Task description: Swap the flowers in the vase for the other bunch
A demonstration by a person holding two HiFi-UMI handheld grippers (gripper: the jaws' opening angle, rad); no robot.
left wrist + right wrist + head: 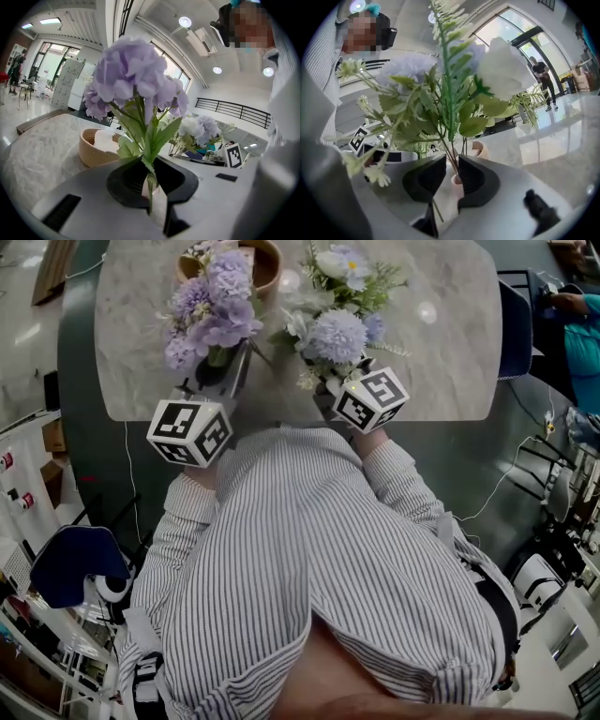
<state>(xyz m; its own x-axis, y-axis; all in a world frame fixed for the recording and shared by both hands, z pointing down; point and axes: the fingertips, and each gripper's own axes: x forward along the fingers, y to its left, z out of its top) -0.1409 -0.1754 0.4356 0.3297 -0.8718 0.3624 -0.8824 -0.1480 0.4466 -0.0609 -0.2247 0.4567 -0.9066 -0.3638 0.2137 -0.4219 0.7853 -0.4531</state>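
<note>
The marble table (450,352) spreads out ahead of me. At its far edge sits a wooden bowl (267,268) with something white (105,139) lying in it. Near me on the left, my left gripper (151,180) is pinched on the green stem of the purple bunch (211,310), held upright just near of the bowl. To its right, my right gripper (452,176) has its jaws a little apart, with the stems of the white and blue bunch (337,329) standing loose between them. A small pale pink rim (456,180) shows behind those stems; I cannot tell whether it is the vase.
</note>
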